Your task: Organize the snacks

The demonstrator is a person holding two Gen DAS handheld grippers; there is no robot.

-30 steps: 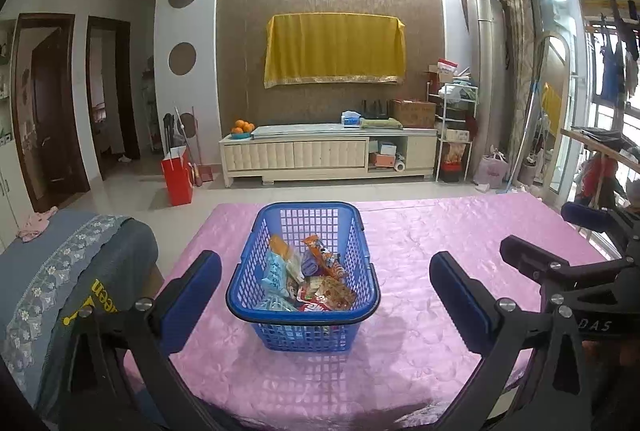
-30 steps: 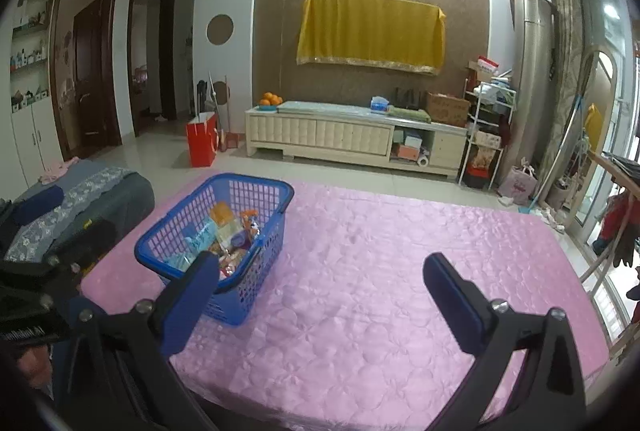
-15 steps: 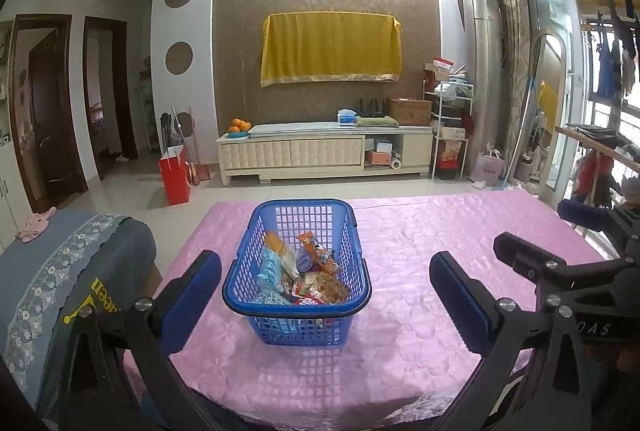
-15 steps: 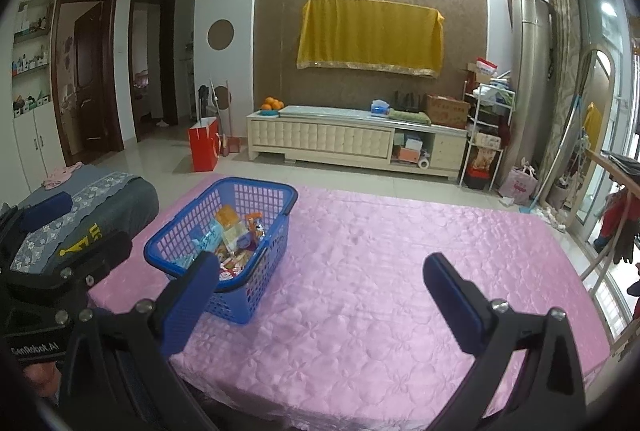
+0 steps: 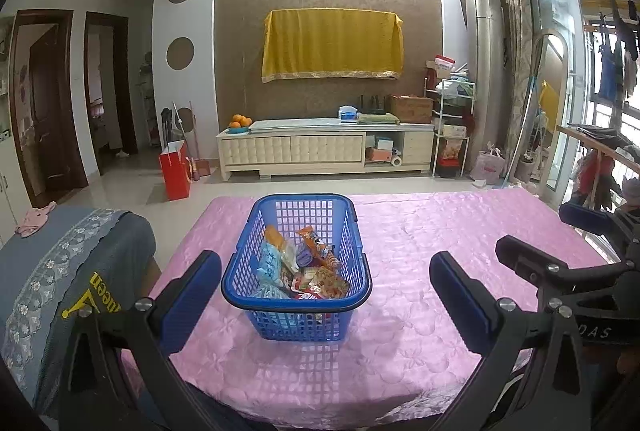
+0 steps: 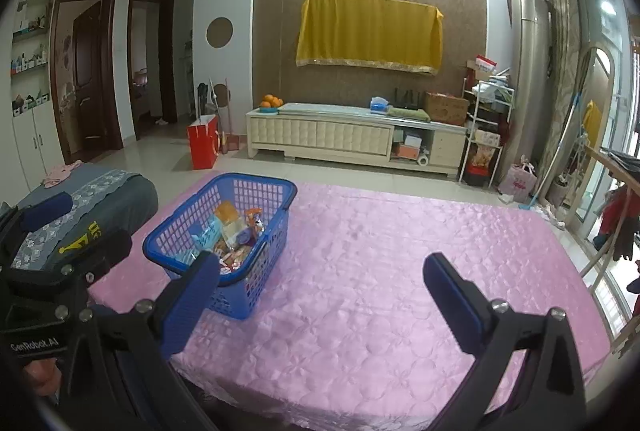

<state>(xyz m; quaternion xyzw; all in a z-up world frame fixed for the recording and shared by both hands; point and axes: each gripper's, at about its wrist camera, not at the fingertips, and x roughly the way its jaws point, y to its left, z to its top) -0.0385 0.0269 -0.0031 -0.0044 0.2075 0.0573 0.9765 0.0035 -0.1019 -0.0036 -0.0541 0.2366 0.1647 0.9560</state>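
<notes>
Now blue basket (image 5: 296,319) near table's (image 6: 380,291) left edge; wide bare pink right; left gripper (image 5: 326,295), right gripper (image 6: 320,295) both released.

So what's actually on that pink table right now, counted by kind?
Blue plastic basket: 1
Snack packets piled inside the basket: several, overlapping too much for an exact count
Loose items on the pink tablecloth: 0
Total: 1 basket plus its pile of snacks. Both handheld grippers, left and right, hover over the near edge with jaws open and empty.
</notes>
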